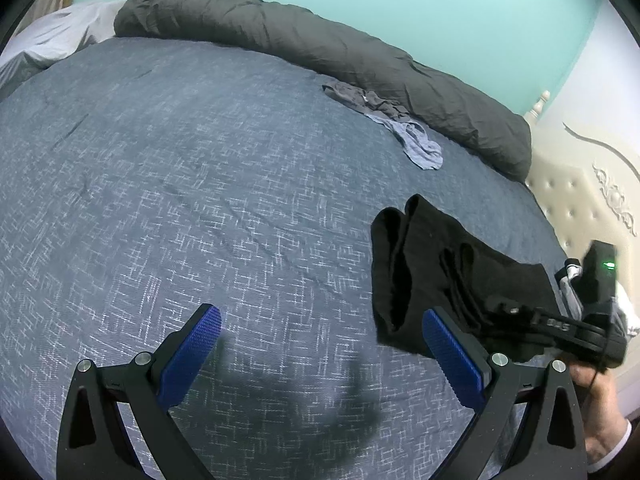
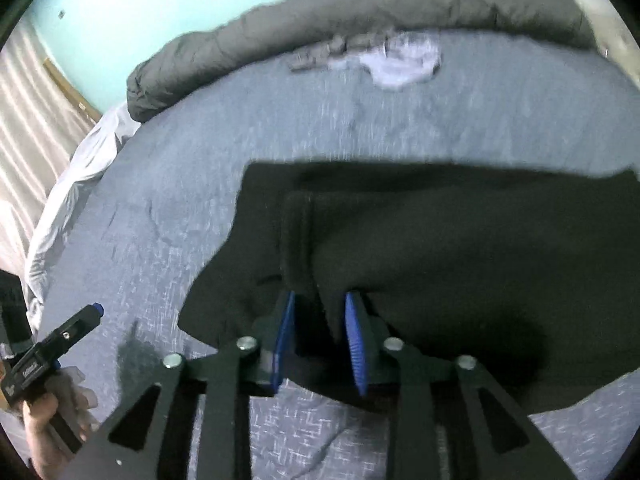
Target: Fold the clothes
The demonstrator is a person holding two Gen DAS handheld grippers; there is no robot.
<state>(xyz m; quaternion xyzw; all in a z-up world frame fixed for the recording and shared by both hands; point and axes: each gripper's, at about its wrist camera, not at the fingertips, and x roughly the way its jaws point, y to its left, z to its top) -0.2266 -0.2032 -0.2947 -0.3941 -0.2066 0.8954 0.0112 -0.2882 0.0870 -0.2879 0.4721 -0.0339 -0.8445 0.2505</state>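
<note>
A black garment lies partly folded on the blue-grey patterned bed cover, at the right in the left wrist view. In the right wrist view the black garment fills the centre. My right gripper sits at its near edge, jaws partly apart, with a raised fold of the cloth between the blue pads that they do not clamp. My left gripper is wide open over bare bed cover, left of the garment, holding nothing. The right gripper's body and a hand show at the right edge.
A rolled dark grey duvet runs along the far side of the bed. Crumpled grey and light blue clothes lie in front of it. A cream tufted headboard is at the right, and a white sheet at the far left.
</note>
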